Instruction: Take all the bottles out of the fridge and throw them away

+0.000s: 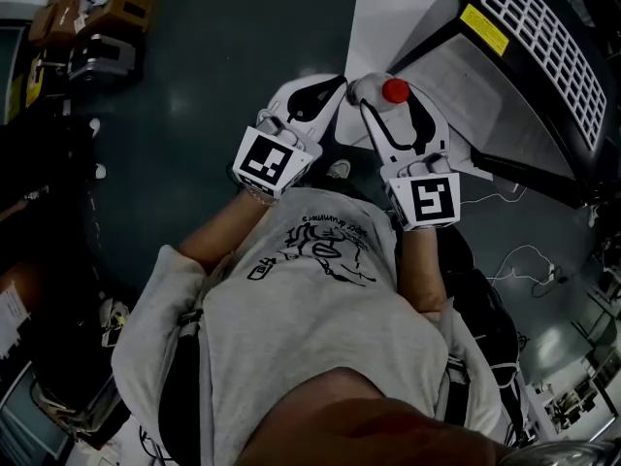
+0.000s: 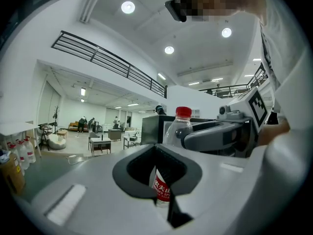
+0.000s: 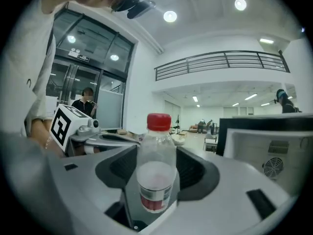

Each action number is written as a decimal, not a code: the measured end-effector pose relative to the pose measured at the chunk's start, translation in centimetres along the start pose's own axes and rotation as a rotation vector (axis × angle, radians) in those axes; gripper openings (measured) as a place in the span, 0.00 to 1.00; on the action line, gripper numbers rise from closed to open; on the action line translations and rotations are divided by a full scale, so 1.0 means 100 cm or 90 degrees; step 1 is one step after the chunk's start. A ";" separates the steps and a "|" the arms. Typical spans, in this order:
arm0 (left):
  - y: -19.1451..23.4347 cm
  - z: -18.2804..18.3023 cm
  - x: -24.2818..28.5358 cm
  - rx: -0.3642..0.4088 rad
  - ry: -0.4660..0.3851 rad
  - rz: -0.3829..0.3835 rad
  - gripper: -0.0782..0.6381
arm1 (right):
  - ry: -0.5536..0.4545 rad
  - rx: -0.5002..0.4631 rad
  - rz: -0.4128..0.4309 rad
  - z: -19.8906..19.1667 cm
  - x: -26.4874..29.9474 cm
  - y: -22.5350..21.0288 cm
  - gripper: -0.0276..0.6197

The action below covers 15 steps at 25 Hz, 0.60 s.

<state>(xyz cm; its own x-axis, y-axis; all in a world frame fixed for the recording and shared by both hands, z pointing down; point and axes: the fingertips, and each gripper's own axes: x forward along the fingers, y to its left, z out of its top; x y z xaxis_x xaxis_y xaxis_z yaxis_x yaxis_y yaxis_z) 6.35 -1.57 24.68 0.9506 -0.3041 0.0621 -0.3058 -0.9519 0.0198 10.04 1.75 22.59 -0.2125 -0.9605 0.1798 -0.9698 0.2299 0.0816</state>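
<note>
Dark hall floor (image 1: 194,85) in an open room with a railed gallery; one bottle is out and in hand.
The right hand-held gripper (image 3: 156,180) pinches the clear, red-capped bottle (image 3: 156,131) by its body, cap up and roughly upright. In the head view it sits at 12 o'clock from my torso, with a white appliance (image 1: 505,95), possibly the fridge, at 2 o'clock. The left hand-held gripper (image 2: 164,180) is drawn almost together on nothing, leaving a slit through which the bottle's label shows. It hangs just beside the right one, at its 9 o'clock. I see no bin in any view. My judgement: this is the carry step. Grip firmly without crushing the thin wall, keep the left clear, and find the bin before letting go.
</note>
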 end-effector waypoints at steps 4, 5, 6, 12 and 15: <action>0.024 -0.005 -0.025 -0.005 0.001 0.023 0.12 | 0.018 0.014 0.006 0.002 0.022 0.023 0.45; 0.030 -0.006 -0.031 -0.006 0.003 0.028 0.12 | 0.018 0.013 0.012 0.002 0.028 0.029 0.45; 0.035 -0.008 -0.038 -0.005 0.004 0.031 0.12 | 0.014 0.006 0.023 0.003 0.034 0.038 0.45; 0.072 -0.013 -0.081 -0.006 0.010 0.046 0.12 | -0.001 0.002 0.056 0.008 0.069 0.084 0.45; 0.089 -0.020 -0.099 -0.009 0.015 0.051 0.12 | 0.010 -0.012 0.066 0.008 0.087 0.103 0.45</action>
<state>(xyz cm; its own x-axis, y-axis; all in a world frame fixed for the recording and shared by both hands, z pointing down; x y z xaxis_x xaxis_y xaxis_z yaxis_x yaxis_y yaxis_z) -5.89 -7.00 26.26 0.9216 -0.3780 0.0876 -0.3817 -0.9239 0.0285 -1.87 -4.37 24.25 -0.3096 -0.9289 0.2031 -0.9403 0.3308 0.0794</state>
